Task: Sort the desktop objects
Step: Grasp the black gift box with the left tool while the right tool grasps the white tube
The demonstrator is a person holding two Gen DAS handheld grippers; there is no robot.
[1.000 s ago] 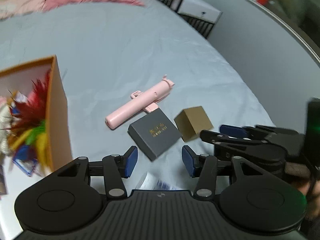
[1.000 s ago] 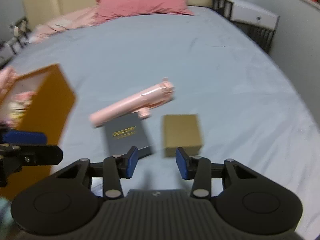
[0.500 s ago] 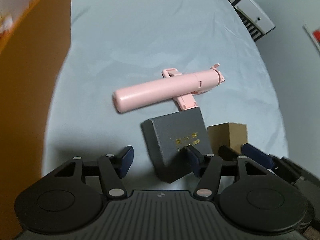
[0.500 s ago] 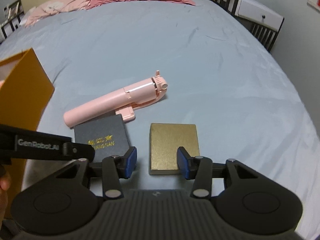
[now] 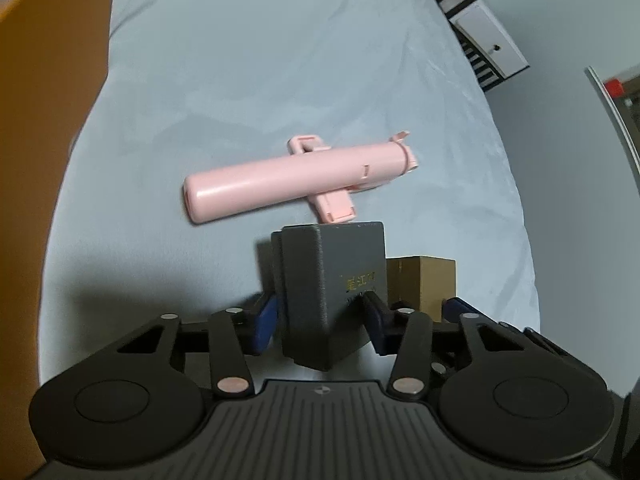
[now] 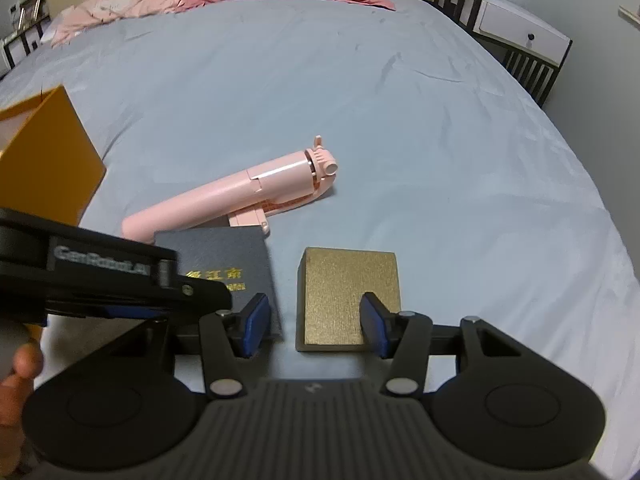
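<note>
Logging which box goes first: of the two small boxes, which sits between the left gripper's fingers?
The dark grey box with gold lettering; the left gripper is closing around it. The gold box lies beside it.

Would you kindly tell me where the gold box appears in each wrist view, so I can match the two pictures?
Left wrist view: the gold box sits lower right of centre, partly hidden behind the dark grey box.
Right wrist view: the gold box lies low and central, in full sight.
Shared landmark: the pink selfie stick, just beyond both boxes.
</note>
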